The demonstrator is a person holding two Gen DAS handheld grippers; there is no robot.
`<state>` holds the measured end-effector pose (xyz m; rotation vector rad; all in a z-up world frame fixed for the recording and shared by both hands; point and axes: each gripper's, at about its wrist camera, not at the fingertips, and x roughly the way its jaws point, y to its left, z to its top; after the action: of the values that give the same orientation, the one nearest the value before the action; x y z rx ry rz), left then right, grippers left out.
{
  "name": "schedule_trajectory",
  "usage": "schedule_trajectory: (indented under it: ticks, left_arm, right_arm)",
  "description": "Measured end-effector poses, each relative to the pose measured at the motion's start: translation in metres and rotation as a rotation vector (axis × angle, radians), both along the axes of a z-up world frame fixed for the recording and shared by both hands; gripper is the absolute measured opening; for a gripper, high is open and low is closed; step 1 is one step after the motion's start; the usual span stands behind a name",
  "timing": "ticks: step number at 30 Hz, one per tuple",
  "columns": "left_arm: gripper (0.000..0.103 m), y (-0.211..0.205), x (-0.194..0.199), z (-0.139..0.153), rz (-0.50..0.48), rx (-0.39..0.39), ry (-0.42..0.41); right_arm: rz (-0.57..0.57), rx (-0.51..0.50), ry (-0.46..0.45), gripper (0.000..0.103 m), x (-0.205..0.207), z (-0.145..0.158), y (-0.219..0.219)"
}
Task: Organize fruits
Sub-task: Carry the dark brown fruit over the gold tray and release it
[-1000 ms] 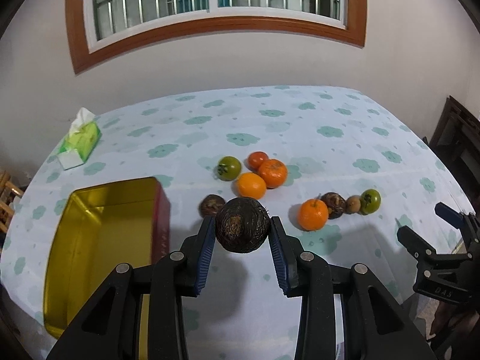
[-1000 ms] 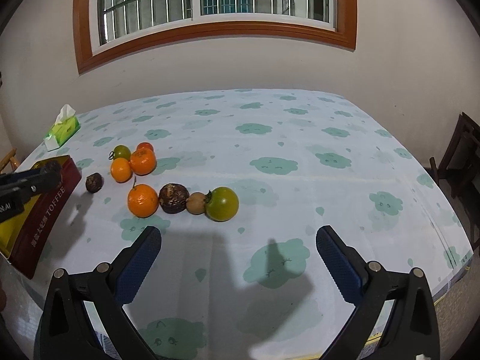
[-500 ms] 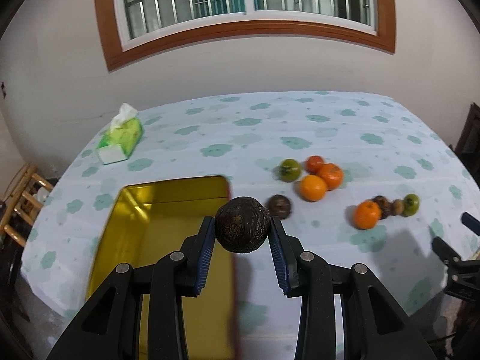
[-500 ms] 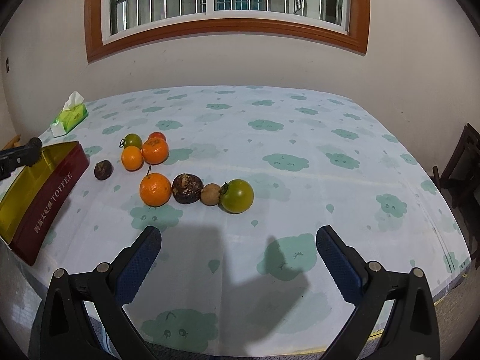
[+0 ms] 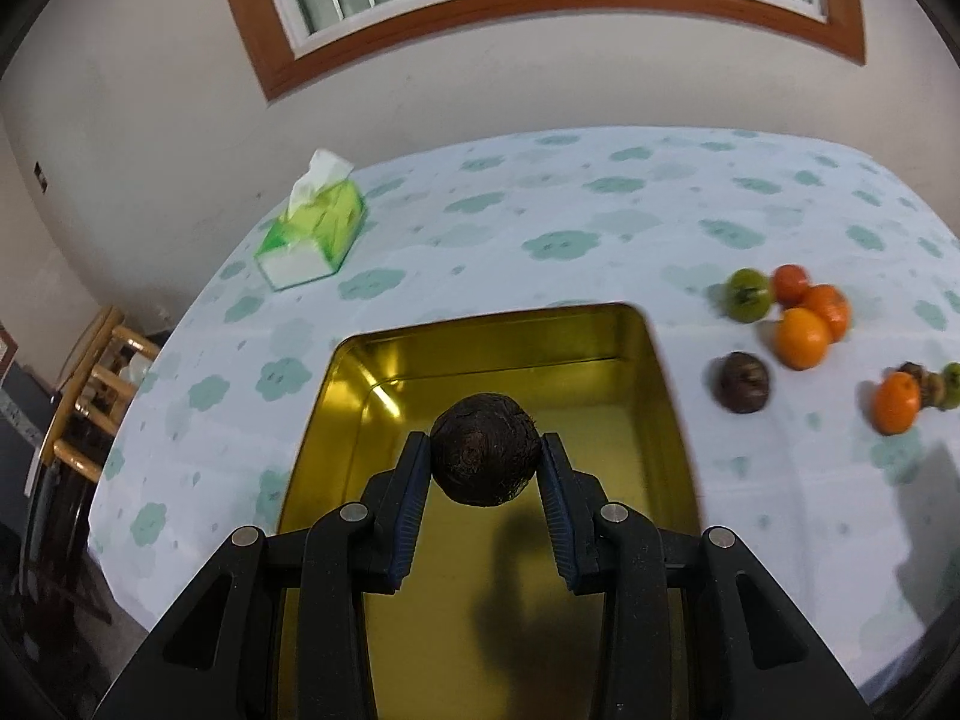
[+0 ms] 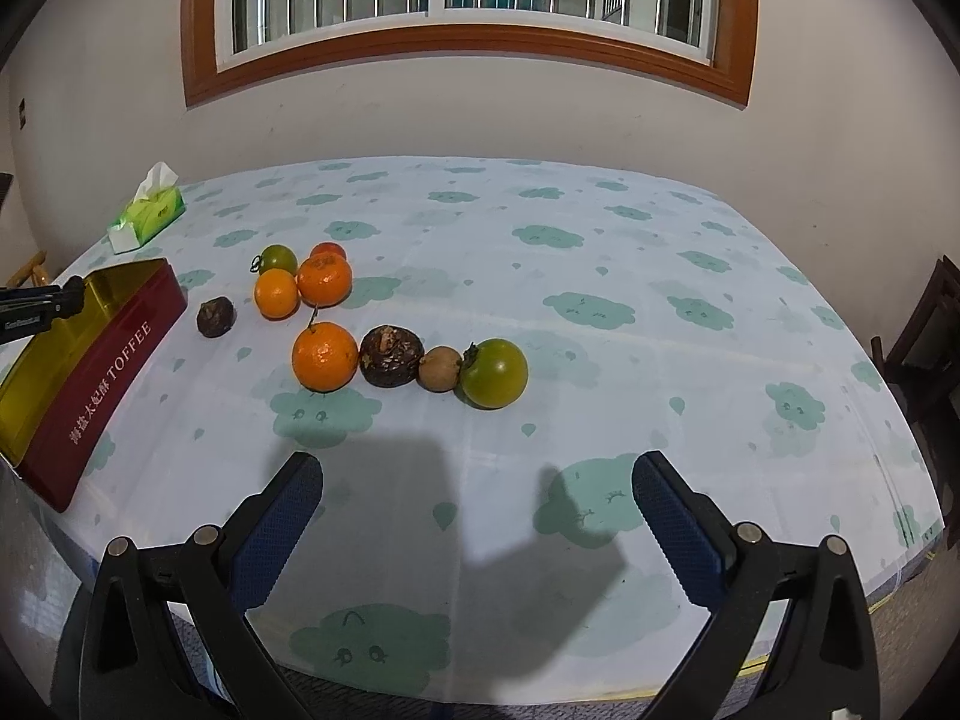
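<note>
I read this as a home dining room: table [image 6: 600,276] under a cloud-print cloth, tissue box [image 6: 147,213], loose fruit [image 6: 324,355] beside a toffee tin [image 6: 114,360], wood-framed barred window [image 6: 456,6], wooden chair [image 5: 90,390] at the table's edge.

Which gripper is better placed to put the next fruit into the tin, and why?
Left. The left gripper already holds a dark fruit above the tin; the right gripper is open, empty, away from it.

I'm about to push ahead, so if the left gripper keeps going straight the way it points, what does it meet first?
Probably the gold floor of the toffee tin, with the dark brown fruit touching first; height is unclear.
</note>
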<state>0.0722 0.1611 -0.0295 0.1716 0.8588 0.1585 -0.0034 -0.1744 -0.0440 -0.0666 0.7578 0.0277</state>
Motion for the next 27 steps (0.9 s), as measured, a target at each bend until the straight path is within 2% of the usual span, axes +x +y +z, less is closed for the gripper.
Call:
schedule_trajectory:
  ticks: [13, 19, 20, 22, 25, 27]
  left_arm:
    - [0.037, 0.026, 0.038, -0.012, 0.058, 0.04, 0.101]
    - [0.038, 0.028, 0.055, -0.021, 0.09, 0.087, 0.13]
    - [0.039, 0.028, 0.056, -0.022, 0.093, 0.089, 0.136]
    - [0.039, 0.028, 0.056, -0.025, 0.104, 0.107, 0.133]
    - [0.041, 0.027, 0.048, -0.022, 0.103, 0.101, 0.105]
    - [0.041, 0.027, 0.038, -0.015, 0.111, 0.086, 0.072]
  right_arm:
    - [0.035, -0.009, 0.016, 0.103, 0.003, -0.004, 0.008]
    - [0.146, 0.056, 0.025, 0.102, 0.012, -0.001, 0.009]
    - [0.171, 0.061, 0.019, 0.101, 0.014, 0.0, 0.01]
    - [0.238, 0.07, 0.014, 0.091, 0.019, 0.003, 0.012]
    - [0.277, 0.108, 0.026, 0.08, 0.029, 0.006, 0.005]
    - [0.278, 0.125, 0.02, 0.079, 0.035, 0.009, -0.004]
